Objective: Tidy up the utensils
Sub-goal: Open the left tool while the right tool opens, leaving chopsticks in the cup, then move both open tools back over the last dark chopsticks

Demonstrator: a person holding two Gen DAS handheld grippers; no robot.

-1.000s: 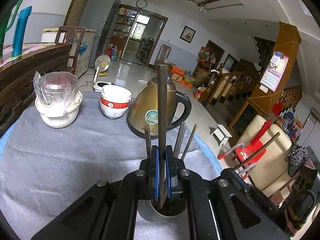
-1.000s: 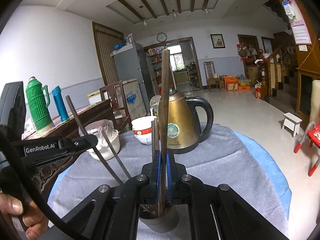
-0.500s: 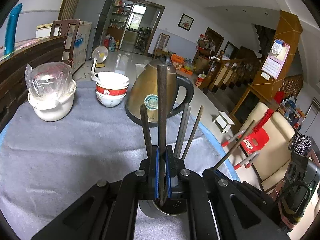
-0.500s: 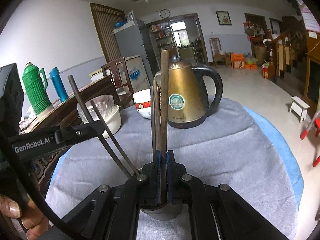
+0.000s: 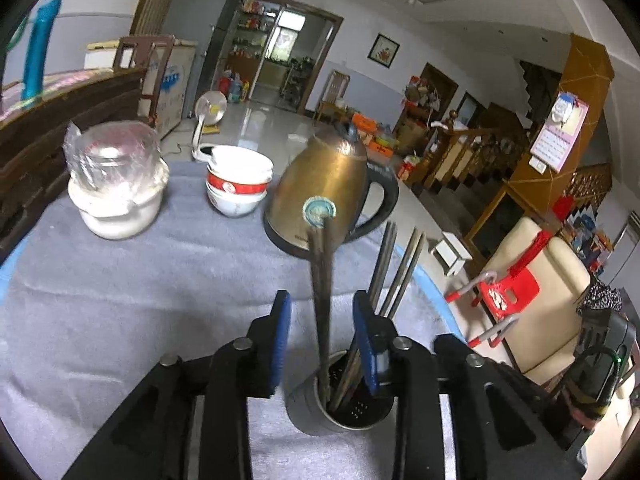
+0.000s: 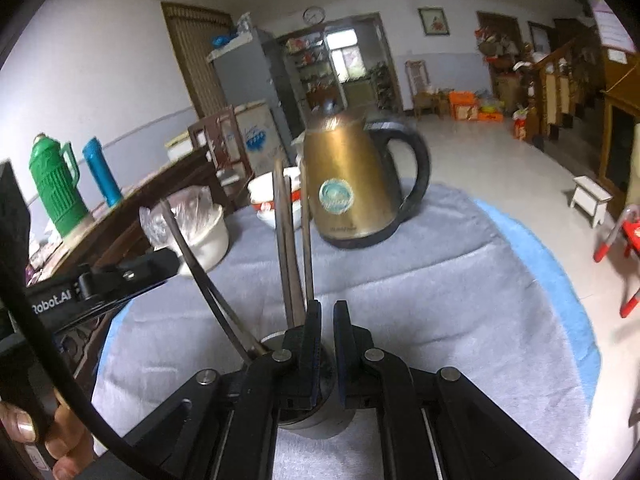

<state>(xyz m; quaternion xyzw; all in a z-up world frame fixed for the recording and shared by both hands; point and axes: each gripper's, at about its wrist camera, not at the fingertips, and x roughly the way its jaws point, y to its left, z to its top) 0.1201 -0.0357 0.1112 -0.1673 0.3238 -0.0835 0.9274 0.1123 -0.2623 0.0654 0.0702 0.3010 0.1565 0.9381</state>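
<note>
A metal holder stands on the grey cloth with several dark chopsticks in it. My left gripper hangs just above it and its jaws are opening. One dark chopstick stands loose between the blue pads, its lower end in the holder. More chopsticks lean to the right. In the right wrist view my right gripper is over the holder, shut, with nothing in the thin gap. Upright chopsticks stand just left of its fingers, and another chopstick leans left.
A brass kettle stands behind the holder, with stacked bowls and a wrapped white pot to its left. The cloth's blue edge marks the table's right side. A person's hand grips the left tool. Green thermos at far left.
The left jaws have parted and let go of the chopstick, which now rests in the holder. The right gripper's chopstick has left its pads and stands in the holder beside them.
</note>
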